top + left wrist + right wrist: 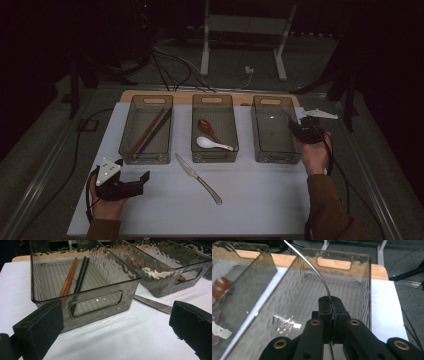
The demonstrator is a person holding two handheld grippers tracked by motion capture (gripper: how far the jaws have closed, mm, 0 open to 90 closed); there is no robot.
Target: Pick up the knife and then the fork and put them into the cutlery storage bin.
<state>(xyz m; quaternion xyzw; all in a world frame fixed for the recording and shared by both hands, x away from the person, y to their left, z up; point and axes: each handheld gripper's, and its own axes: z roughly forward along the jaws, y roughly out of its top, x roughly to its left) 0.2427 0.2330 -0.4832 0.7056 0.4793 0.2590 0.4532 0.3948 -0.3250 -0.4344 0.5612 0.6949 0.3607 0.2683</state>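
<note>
The thin metal utensil [317, 270] is pinched between the pressed-together jaws of the right gripper [332, 305], which is above the near end of the right bin [272, 155]; which utensil it is cannot be told. At the near left, the left gripper [131, 181] rests on the white table [260, 195] with jaws spread, holding nothing. A knife [198, 178] lies on the table in front of the middle bin [215, 150].

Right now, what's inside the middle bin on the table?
The middle bin holds a dark reddish-brown spoon toward the back and a white spoon nearer the front. Its ribbed floor shows around them. Whatever lies directly beneath the spoons is covered.
</note>
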